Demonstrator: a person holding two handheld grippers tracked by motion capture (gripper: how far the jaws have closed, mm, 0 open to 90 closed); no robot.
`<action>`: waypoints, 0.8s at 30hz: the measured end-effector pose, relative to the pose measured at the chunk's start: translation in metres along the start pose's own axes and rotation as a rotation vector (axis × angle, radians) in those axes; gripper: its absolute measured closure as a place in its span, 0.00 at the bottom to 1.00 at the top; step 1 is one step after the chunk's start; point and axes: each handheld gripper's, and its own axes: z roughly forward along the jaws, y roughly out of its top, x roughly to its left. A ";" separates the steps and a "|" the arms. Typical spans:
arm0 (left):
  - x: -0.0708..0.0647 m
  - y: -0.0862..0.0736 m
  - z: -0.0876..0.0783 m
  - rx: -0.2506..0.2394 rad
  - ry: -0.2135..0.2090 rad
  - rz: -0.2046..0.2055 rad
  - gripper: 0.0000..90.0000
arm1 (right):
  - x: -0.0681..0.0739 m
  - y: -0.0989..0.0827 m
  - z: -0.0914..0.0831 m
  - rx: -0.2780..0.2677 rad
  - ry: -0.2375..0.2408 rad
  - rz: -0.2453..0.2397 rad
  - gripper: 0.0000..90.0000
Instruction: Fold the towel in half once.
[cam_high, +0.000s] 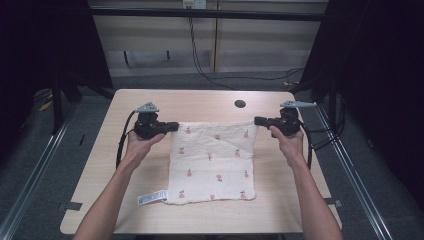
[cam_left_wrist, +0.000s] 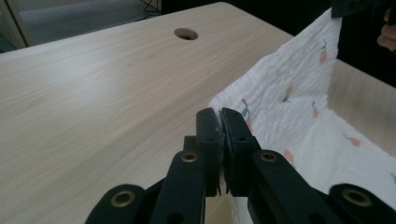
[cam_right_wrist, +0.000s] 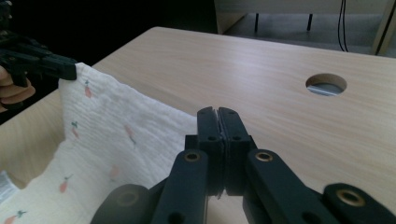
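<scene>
Cloth (cam_high: 212, 162): white w/ small fruit print, lies mid-table, near edge flat on the table (cam_high: 100, 165), far edge raised off the surface. White label (cam_high: 152, 197) sticks out at near-left corner.

Left gripper (cam_high: 172, 126): jaws together, clamped on far-left corner of cloth; fabric shows pinched between the pads in the left gripper view (cam_left_wrist: 219, 122). Right gripper (cam_high: 257, 120): jaws together, clamped on far-right corner; in the right gripper view (cam_right_wrist: 217, 114) only a thin edge of fabric sits in the bite.

Risks, as judged:
- Shallow bite, esp. right side: corner may slip out if pulled taut, since little fabric is held.
- Uneven lift btwn hands: far edge skews, fold lands crooked.
- Near edge may drag, bunching at the label corner.
- Cable hole (cam_high: 240, 104) behind cloth: a dropped corner could snag there.
</scene>
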 end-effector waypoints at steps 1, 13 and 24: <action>-0.001 -0.002 0.000 0.009 -0.001 0.008 0.96 | 0.001 0.000 -0.001 -0.001 0.002 -0.009 0.98; -0.027 -0.010 -0.022 0.010 -0.031 0.080 0.96 | 0.026 -0.009 -0.029 0.042 0.032 -0.065 0.98; -0.027 -0.036 -0.013 0.024 -0.037 0.049 0.96 | 0.031 -0.037 -0.031 0.074 0.053 -0.058 0.98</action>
